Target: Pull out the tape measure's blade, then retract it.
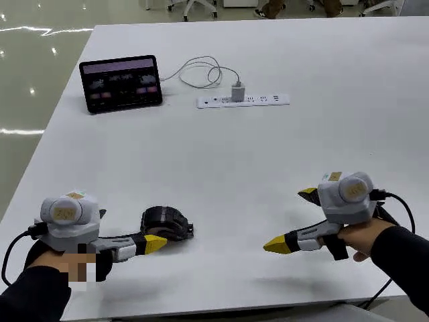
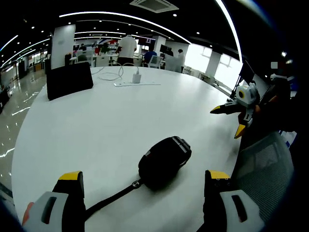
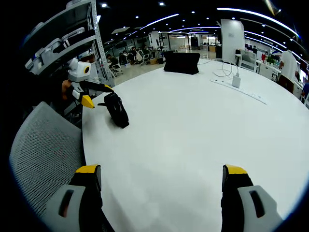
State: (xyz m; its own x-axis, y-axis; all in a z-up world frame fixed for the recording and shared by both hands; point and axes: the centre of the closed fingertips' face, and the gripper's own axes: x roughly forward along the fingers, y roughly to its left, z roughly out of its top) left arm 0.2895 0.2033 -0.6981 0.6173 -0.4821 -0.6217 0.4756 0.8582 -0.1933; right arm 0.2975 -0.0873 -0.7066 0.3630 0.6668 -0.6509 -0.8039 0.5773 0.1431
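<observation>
Jaws of left gripper [image 2: 145,176] wide before tape measure [image 2: 164,161], right gripper [image 1: 291,219] well apart.

One tape measure [image 2: 164,159] lying near left on one white table [image 1: 268,154]. Two grippers working: left gripper [image 2: 145,175], right gripper [image 3: 161,169]. Sitting far: one tablet [image 1: 121,82], one power strip [image 1: 242,100], one charger [image 1: 238,90], one cable [image 1: 201,72].

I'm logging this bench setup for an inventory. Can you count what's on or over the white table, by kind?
tape measure: 1
tablet: 1
power strip: 1
charger with its cable: 1
claws: 2, the left claw and the right claw
Total: 6
</observation>
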